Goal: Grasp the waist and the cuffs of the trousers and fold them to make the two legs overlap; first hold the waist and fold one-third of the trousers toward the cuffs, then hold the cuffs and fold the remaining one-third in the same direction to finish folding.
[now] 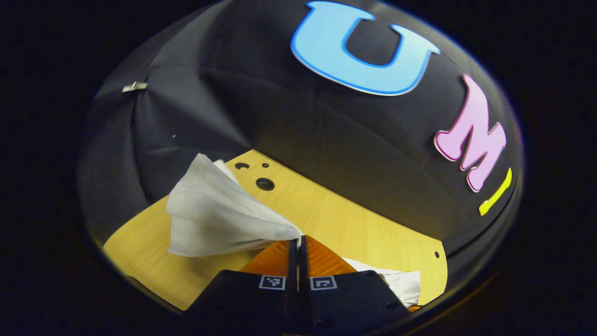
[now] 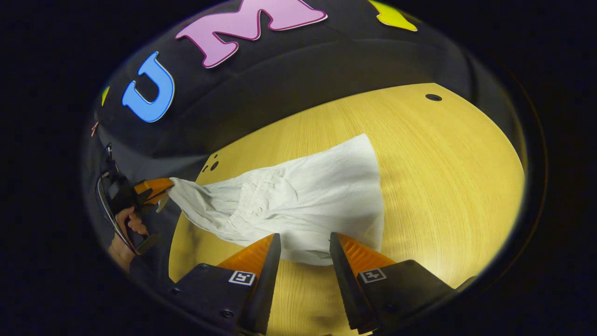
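White trousers (image 2: 298,205) lie spread on a pale wooden table (image 2: 447,168) inside a booth walled in black cloth (image 2: 289,79); in the right gripper view the elastic waist sits bunched toward the left, where the left gripper (image 2: 161,186), held by a person's hand (image 2: 128,224), pinches one end of the fabric and lifts it off the tabletop. In the left gripper view the left gripper (image 1: 296,242) has its fingers pressed together on a fold of the trousers (image 1: 214,214), the cloth fanning up and left from the tips; a further strip of fabric trails out to the right behind the fingers. The right gripper (image 2: 305,245) hangs with its fingers parted, holding nothing, just above the near hem; whether the tips touch the cloth cannot be told. Several round holes (image 1: 264,184) mark the table's far corner; a small metal clip (image 1: 134,86) fastens the wall cloth. The gripper bodies hide the table's near edge, and which end is the cuffs is hard to make out.
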Available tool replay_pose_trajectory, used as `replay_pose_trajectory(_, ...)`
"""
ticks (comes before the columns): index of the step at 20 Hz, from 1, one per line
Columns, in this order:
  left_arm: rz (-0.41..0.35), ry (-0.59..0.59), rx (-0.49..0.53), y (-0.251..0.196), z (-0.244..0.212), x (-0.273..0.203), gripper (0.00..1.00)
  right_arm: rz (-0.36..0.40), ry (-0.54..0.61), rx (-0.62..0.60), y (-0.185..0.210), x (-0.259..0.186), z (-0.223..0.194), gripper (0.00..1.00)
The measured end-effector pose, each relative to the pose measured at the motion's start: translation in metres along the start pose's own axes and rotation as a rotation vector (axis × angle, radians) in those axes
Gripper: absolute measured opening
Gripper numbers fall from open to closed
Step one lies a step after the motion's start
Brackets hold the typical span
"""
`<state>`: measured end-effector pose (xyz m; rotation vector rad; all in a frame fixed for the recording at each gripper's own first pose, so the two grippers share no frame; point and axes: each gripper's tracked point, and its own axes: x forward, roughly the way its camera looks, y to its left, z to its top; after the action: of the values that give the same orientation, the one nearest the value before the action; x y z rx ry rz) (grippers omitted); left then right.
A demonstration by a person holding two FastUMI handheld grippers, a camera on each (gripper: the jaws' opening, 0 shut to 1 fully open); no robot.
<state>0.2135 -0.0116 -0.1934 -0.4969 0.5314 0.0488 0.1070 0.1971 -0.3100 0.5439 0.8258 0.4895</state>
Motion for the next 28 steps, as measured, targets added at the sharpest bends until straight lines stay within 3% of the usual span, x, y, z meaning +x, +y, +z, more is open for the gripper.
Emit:
replay_pose_trajectory(7, -0.132, -0.027, 0.166, -0.08, -0.004, -0.006, 0.05, -0.055, -0.047, 0.009, -0.034, -0.024, 0.011, 0.65)
replay_pose_trajectory(13, -0.257, -0.006, 0.329, -0.15, -0.034, -0.016, 0.05, -0.1, -0.071, 0.053, -0.068, -0.042, 0.012, 0.65)
replay_pose_trajectory(19, -0.352, 0.078, 0.516, -0.196, -0.107, -0.019, 0.05, -0.142, -0.083, 0.101, -0.097, -0.056, 0.01, 0.65)
replay_pose_trajectory(28, -0.45, 0.178, 0.799, -0.217, -0.208, -0.038, 0.05, -0.172, -0.087, 0.133, -0.12, -0.062, 0.006, 0.65)
